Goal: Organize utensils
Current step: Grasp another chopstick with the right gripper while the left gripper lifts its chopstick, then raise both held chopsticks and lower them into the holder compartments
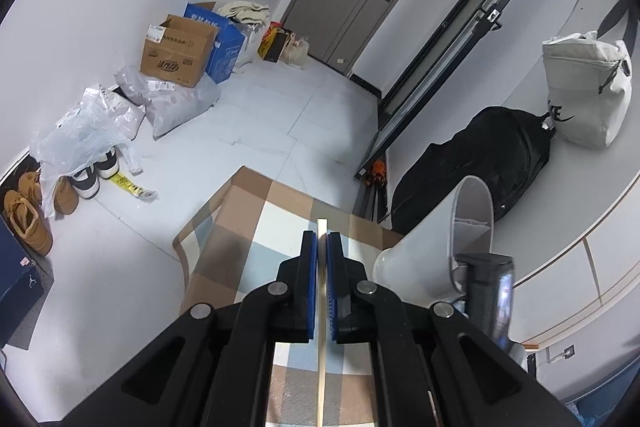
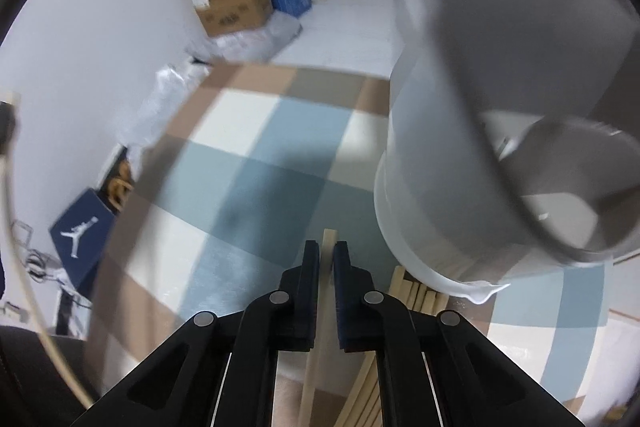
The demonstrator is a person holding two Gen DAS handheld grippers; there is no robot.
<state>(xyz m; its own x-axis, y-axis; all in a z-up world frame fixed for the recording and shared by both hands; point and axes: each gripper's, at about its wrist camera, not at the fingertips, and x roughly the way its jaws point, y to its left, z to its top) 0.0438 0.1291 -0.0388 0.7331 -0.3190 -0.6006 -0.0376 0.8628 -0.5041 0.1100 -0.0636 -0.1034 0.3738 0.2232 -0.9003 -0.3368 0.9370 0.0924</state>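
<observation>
Chopsticks pinched, one per gripper: left gripper (image 1: 322, 241), right gripper (image 2: 327, 251). White holder (image 2: 440, 187) nearby; loose chopsticks (image 2: 416, 293) w/ table still unsorted.

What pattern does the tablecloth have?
The tablecloth has large checks in blue, white and brown, best seen in the right wrist view.

Even, cool indoor light fills the room, casting soft shadows on the checked blue-and-tan tabletop (image 2: 248, 163). Fisheye bending curves every edge into dark corners. The tilted grey-white cylindrical holder (image 2: 460, 131) looms blurred in the right view.
</observation>
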